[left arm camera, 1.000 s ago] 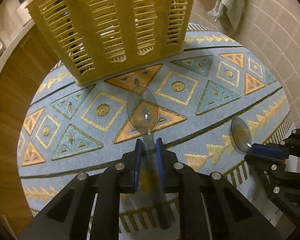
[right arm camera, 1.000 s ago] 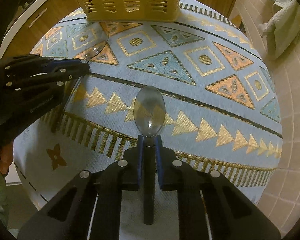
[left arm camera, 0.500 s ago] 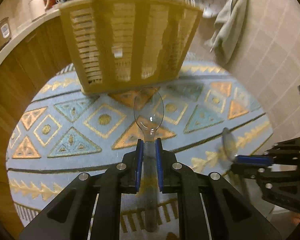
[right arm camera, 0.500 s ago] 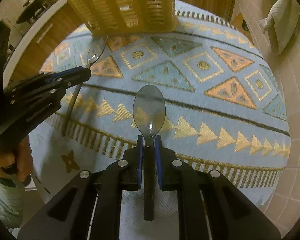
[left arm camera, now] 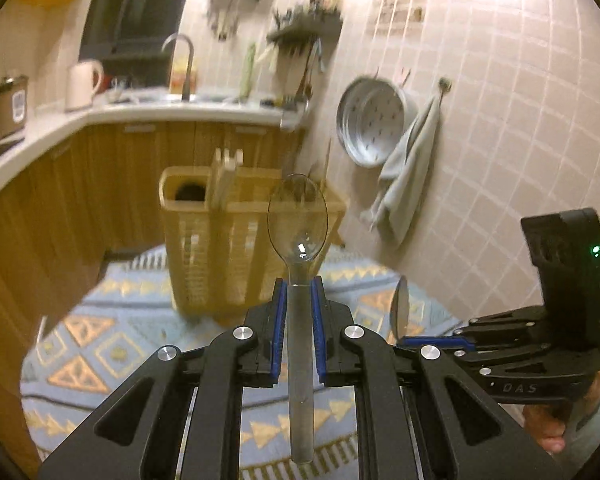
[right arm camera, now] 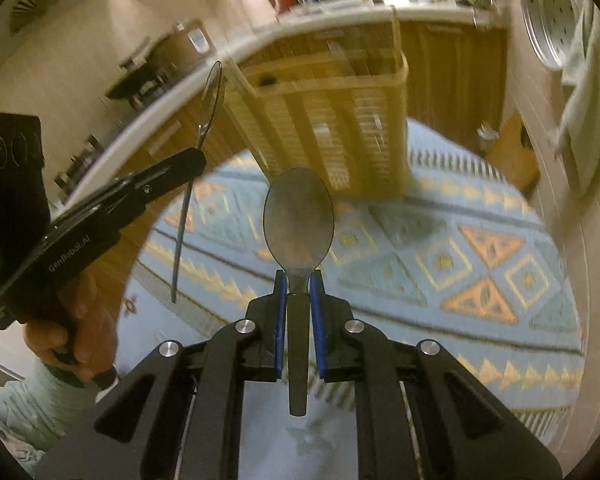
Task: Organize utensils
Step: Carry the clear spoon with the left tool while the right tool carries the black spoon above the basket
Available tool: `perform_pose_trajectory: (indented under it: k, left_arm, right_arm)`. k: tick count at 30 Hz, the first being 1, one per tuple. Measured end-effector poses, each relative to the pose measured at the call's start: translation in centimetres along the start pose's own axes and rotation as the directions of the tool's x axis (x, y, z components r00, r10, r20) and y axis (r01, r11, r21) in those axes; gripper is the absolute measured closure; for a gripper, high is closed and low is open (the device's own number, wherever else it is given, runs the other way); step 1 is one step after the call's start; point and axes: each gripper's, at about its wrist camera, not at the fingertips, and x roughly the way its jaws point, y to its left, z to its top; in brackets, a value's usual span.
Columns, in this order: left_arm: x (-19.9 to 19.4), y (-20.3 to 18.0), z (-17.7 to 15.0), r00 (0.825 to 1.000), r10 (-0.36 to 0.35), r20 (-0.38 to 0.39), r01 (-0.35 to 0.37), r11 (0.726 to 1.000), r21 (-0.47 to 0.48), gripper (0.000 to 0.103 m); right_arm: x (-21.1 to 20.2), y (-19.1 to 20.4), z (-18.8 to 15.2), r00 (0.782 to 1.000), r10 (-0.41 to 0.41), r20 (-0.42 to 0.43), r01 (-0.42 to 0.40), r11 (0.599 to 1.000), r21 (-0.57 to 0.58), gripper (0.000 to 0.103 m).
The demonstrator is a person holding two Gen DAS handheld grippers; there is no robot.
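Both spoons have risen off the patterned cloth (right arm camera: 480, 240) toward the yellow caddy (left arm camera: 220, 248), left tool (left arm camera: 298, 292) clenching the clear spoon (left arm camera: 298, 216), right tool (right arm camera: 298, 288) clenching the dark spoon (right arm camera: 298, 220), neither yet slotted.

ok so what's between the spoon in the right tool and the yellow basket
Nothing solid: in the right wrist view only bare patterned cloth lies between the dark spoon and the yellow basket.
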Motion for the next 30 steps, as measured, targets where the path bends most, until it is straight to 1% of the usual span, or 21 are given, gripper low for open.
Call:
perform_pose_trajectory:
  k: [2, 3, 4, 7, 10, 12, 15, 18, 19, 21, 24, 27, 30]
  left_arm:
    - [-0.4, -0.2, 0.8, 0.999, 0.004, 0.049, -0.004, 1.0, 0.002, 0.093]
    - [-1.0, -0.1, 1.5, 0.996, 0.008, 0.091, -0.008, 1.0, 0.002, 0.093]
    - [-1.2, 0.1, 1.8, 0.993, 0.003, 0.116, -0.003, 1.0, 0.003, 0.093]
    - [-2.0, 0.7, 3.6, 0.985, -0.044, 0.165, 0.046, 0.999, -0.007, 0.093]
    - [-2.1, 1.8, 5.6, 0.972, -0.057, 0.228, 0.063, 0.998, -0.019, 0.093]
    - [-1.8, 2.6, 6.8, 0.962, -0.059, 0.266, 0.069, 0.997, -0.031, 0.093]
    - [-1.4, 3.6, 8.7, 0.948, -0.06, 0.313, 0.078, 0.996, -0.044, 0.093]
    - [-0.1, 4.4, 10.2, 0.938, -0.062, 0.34, 0.089, 0.994, -0.066, 0.093]
    - [0.3, 4.6, 10.4, 0.935, -0.056, 0.349, 0.086, 0.994, -0.072, 0.093]
    - [1.1, 4.8, 10.7, 0.931, -0.045, 0.361, 0.077, 0.994, -0.075, 0.093]
    - [2.4, 4.8, 10.9, 0.924, -0.01, 0.383, 0.038, 0.997, -0.064, 0.093]
    - [3.0, 5.5, 11.1, 0.913, 0.012, 0.408, 0.022, 0.997, -0.079, 0.093]
    - [3.6, 6.5, 11.3, 0.909, 0.015, 0.416, 0.035, 0.993, -0.114, 0.093]
  right_arm:
    - [-0.5, 0.1, 0.9, 0.999, 0.005, 0.037, -0.005, 1.0, -0.006, 0.093]
    - [-0.8, 0.1, 1.4, 0.998, 0.015, 0.058, -0.014, 1.0, -0.006, 0.093]
    - [-1.0, 0.3, 2.0, 0.997, 0.022, 0.074, -0.021, 1.0, -0.008, 0.093]
    - [-2.0, 0.9, 3.7, 0.988, 0.03, 0.153, -0.025, 0.999, -0.031, 0.093]
    - [-3.2, 1.2, 5.7, 0.975, 0.017, 0.221, -0.006, 0.999, -0.052, 0.093]
    - [-3.8, 1.3, 7.2, 0.965, -0.01, 0.262, 0.026, 0.998, -0.06, 0.093]
    - [-4.4, 1.6, 9.5, 0.942, -0.043, 0.332, 0.068, 0.996, -0.063, 0.093]
    - [-4.6, 1.6, 11.7, 0.922, -0.073, 0.379, 0.104, 0.993, -0.062, 0.093]
    - [-4.6, 1.6, 12.4, 0.915, -0.077, 0.395, 0.111, 0.992, -0.064, 0.093]
    - [-4.8, 1.5, 13.5, 0.892, -0.108, 0.439, 0.148, 0.987, -0.058, 0.093]
    - [-4.9, 1.5, 14.6, 0.865, -0.134, 0.483, 0.191, 0.979, -0.07, 0.093]
    - [-4.5, 1.4, 15.4, 0.849, -0.154, 0.505, 0.219, 0.973, -0.072, 0.093]
    - [-3.6, 1.1, 16.2, 0.837, -0.167, 0.522, 0.236, 0.969, -0.068, 0.093]
